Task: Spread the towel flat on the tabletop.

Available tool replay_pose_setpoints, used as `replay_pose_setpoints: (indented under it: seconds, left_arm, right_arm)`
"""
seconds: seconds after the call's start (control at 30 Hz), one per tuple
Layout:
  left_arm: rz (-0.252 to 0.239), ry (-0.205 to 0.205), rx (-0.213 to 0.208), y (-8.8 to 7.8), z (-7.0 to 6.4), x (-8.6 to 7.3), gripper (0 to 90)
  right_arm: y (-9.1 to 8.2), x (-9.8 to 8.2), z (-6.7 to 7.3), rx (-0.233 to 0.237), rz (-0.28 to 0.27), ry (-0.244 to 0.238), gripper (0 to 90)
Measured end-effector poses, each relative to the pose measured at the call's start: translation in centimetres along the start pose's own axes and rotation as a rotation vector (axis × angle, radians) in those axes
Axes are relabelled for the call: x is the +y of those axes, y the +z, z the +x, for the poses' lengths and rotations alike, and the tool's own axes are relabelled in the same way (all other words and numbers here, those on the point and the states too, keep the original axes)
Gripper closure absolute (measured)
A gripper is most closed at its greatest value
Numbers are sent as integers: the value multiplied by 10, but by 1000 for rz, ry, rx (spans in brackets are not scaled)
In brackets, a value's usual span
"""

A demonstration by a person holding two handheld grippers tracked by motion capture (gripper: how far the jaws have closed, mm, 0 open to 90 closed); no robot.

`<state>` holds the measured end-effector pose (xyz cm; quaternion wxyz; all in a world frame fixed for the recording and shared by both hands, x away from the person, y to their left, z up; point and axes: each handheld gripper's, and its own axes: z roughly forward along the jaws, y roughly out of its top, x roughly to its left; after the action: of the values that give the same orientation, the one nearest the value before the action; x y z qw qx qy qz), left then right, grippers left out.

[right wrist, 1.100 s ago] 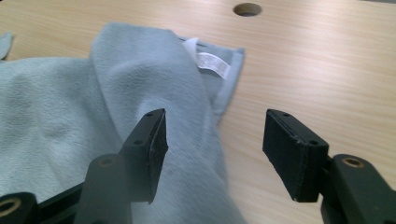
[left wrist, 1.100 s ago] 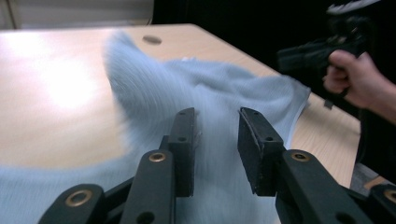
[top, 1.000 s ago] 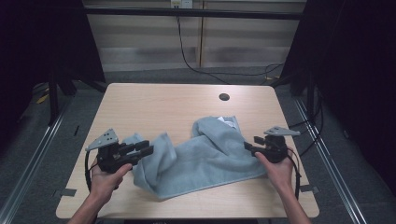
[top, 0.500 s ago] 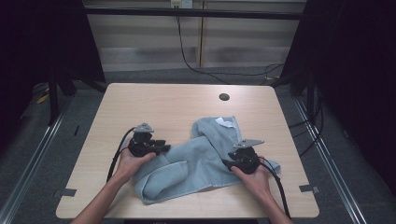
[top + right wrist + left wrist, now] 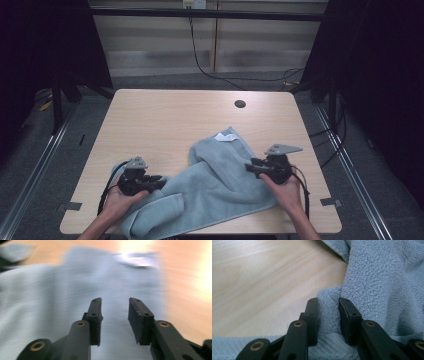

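A light blue towel (image 5: 220,180) lies crumpled across the near half of the wooden table (image 5: 165,120), its white label (image 5: 225,138) at the far corner. My left gripper (image 5: 157,181) rests low at the towel's near left end. In the left gripper view the gripper (image 5: 328,312) has just been closing, and a raised fold of towel (image 5: 382,285) is pinched between its pads. My right gripper (image 5: 249,167) is at the towel's right edge. In the blurred right gripper view its jaws (image 5: 115,312) have been closing but stand apart over the towel (image 5: 50,290), with nothing pinched.
A dark round grommet (image 5: 240,104) sits in the table's far right part. Bare wood runs across the far half. Black cables (image 5: 200,55) trail on the floor behind the table, and dark frames stand at both sides.
Both hands first came inward, bunching the towel. Since then the left gripper has sunk toward the near left, onto the towel, and the right gripper has shifted slightly right.
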<state>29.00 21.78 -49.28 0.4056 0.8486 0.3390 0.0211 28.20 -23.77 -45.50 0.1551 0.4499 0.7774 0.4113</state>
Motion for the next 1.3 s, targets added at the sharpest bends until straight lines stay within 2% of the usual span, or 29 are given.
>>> replay_pose_setpoints:
  seconds: [0.03, 0.1, 0.17, 0.2, 0.23, 0.33, 0.37, 0.47, 0.57, 0.63, 0.7, 0.73, 0.77, 0.8, 0.83, 0.93, 0.97, 1.07, 1.13, 1.2, 1.23, 1.27, 1.3]
  left_arm:
    - [-11, -3, -6, -3, -1, 0, 689]
    - [-42, -5, -29, -5, -1, 3, 675]
    - [-51, 7, -21, -1, 1, 10, 676]
    - [-57, 2, -26, 2, 2, 13, 676]
    - [-50, 14, -28, 6, 2, 16, 676]
    - [-31, 51, -39, 15, 2, 25, 673]
    - [-28, 47, -44, 17, 2, 26, 673]
    - [1, 55, -41, 18, -1, 21, 663]
    - [11, 45, -38, 14, -3, 13, 657]
    - [15, 19, -44, 10, -4, 8, 649]
    - [9, 18, -50, 7, -8, 2, 649]
    - [14, 8, -62, 5, -9, 0, 647]
    - [17, 9, -74, 3, -10, -3, 646]
    - [18, 12, -82, 0, -11, -4, 644]
    - [15, 12, -87, -2, -13, -5, 642]
    - [-26, 18, -90, -8, -13, -4, 666]
    - [-28, 18, -86, -10, -12, -2, 688]
    - [-40, 21, -79, -10, -8, 1, 756]
    - [-55, 13, -82, -11, -6, 4, 783]
    - [-63, 14, -80, -12, -5, 5, 799]
    - [-65, 16, -76, -12, -3, 6, 803]
    - [-70, 9, -73, -12, -2, 7, 806]
    - [-74, 3, -76, -11, -1, 7, 807]
  right_arm:
    - [-2, -1, -8, -19, 3, 8, 689]
    - [2, -7, -21, -13, 39, 61, 711]
    - [14, -15, -23, -12, 110, 62, 725]
    - [21, -19, -21, -5, 133, 65, 731]
    - [27, -22, -20, -11, 150, 53, 732]
    - [39, -20, -26, -39, 148, 34, 731]
    - [42, -18, -32, -45, 142, 29, 726]
    - [51, -9, -50, -131, 143, 18, 678]
    - [63, 1, -67, -196, 139, 34, 603]
    - [69, 7, -74, -200, 139, 56, 558]
    - [74, 12, -74, -203, 147, 59, 500]
    - [75, 13, -72, -205, 140, 56, 438]
    - [74, 13, -69, -193, 123, 58, 435]
    - [71, 13, -65, -162, 102, 65, 434]
    - [67, 13, -58, -144, 81, 66, 428]
    - [52, 9, -32, -84, 64, 38, 426]
    - [46, 5, -23, -50, 67, 27, 429]
    - [33, -11, 4, 4, 96, 1, 437]
    - [26, -22, 19, 8, 126, -22, 432]
    - [24, -31, 25, 27, 142, -27, 428]
    - [25, -35, 26, 11, 166, -39, 428]
    - [26, -38, 25, 2, 166, -59, 449]
    - [26, -39, 21, 8, 152, -51, 465]
